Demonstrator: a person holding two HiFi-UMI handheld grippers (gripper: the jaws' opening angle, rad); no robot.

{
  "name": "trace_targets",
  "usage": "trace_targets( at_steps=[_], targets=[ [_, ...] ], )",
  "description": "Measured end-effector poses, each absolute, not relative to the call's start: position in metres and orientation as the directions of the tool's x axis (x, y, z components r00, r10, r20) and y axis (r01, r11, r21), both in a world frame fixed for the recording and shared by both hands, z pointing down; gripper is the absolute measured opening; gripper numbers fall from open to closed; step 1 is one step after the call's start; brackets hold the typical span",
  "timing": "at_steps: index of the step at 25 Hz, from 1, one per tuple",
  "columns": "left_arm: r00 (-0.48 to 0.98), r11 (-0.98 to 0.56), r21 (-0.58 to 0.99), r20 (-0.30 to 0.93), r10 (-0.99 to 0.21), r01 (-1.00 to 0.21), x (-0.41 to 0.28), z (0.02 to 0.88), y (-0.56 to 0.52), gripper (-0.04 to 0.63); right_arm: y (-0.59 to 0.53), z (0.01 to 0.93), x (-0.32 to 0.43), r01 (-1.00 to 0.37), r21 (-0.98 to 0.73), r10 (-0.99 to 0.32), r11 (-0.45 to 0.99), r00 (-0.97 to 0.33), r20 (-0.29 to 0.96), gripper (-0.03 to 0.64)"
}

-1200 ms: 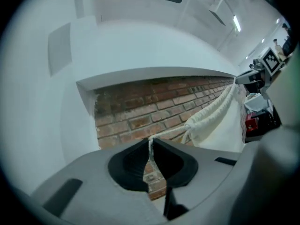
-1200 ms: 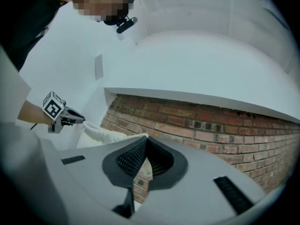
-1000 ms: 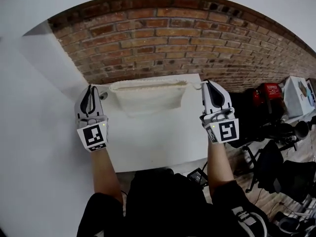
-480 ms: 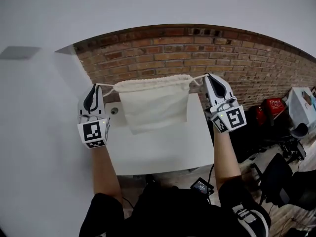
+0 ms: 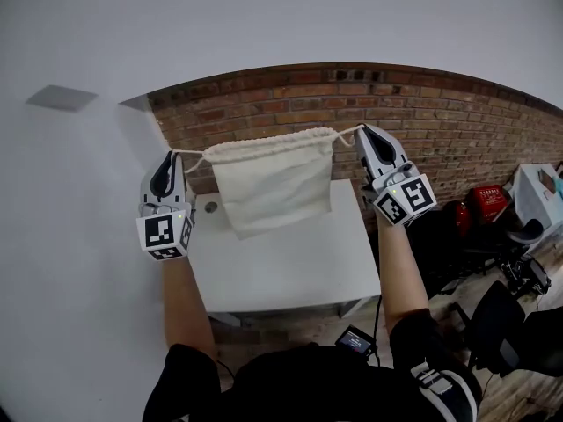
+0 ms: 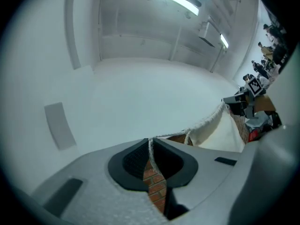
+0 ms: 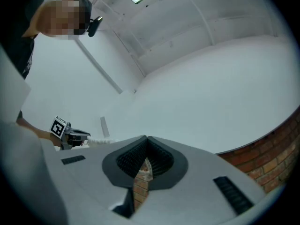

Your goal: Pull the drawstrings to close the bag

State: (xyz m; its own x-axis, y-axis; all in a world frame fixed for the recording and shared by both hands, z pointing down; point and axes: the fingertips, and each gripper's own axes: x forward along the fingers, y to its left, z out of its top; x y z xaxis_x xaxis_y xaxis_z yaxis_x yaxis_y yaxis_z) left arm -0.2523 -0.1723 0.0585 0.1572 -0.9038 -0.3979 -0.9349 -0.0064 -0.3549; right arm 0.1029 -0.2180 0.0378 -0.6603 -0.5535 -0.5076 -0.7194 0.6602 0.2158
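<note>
Cream cloth of the bag (image 5: 274, 183) is seen puckered along its mouth, yet the mouth is still about as wide as the body; the closing is therefore judged only partly done, and more pulling apart is left; the bag is hung in the middle of the head view, lifted clear of the white table (image 5: 290, 271), in front of the brick wall (image 5: 396, 104); the left drawstring (image 5: 188, 154) is pinched in the clenched left gripper (image 5: 171, 158) at centre left, and the right drawstring (image 5: 346, 133) in the clenched right gripper (image 5: 363, 133) at centre right; both cords are stretched taut, with the bag between the two grippers
</note>
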Motion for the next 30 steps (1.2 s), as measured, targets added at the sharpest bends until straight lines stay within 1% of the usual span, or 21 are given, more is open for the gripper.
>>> trace_targets(
  at_steps=[4,9,12,17,24,30],
  targets=[
    [0.163,-0.007,-0.346,-0.424,-0.891,-0.938,-0.259,0.049,-0.153,0.043,-0.198,0.030,0.107,-0.741,0.198,-0.567,0.641,-0.632,-0.528,0.005],
    [0.146,0.019,-0.356,-0.430,-0.891,-0.934,-0.276,0.043,-0.124,0.043,-0.161,0.020,0.103,-0.801,0.156,-0.617,0.578,-0.554,-0.558,0.005],
    [0.126,0.040,-0.354,-0.434,-0.892,-0.934,-0.286,0.041,-0.103,0.043,-0.136,0.019,0.096,-0.826,0.159,-0.642,0.540,-0.527,-0.557,0.005],
    [0.134,0.049,-0.376,-0.445,-0.885,-0.925,-0.301,0.045,-0.072,0.043,-0.103,0.022,0.093,-0.873,0.170,-0.691,0.458,-0.470,-0.550,0.005],
    [0.121,0.096,-0.427,-0.454,-0.883,-0.899,-0.308,0.039,-0.054,0.043,-0.095,0.030,0.100,-0.906,0.163,-0.738,0.392,-0.415,-0.532,0.005],
    [0.097,0.131,-0.438,-0.461,-0.882,-0.889,-0.300,0.035,-0.050,0.043,-0.105,0.036,0.116,-0.908,0.135,-0.746,0.397,-0.405,-0.529,0.005]
  ],
)
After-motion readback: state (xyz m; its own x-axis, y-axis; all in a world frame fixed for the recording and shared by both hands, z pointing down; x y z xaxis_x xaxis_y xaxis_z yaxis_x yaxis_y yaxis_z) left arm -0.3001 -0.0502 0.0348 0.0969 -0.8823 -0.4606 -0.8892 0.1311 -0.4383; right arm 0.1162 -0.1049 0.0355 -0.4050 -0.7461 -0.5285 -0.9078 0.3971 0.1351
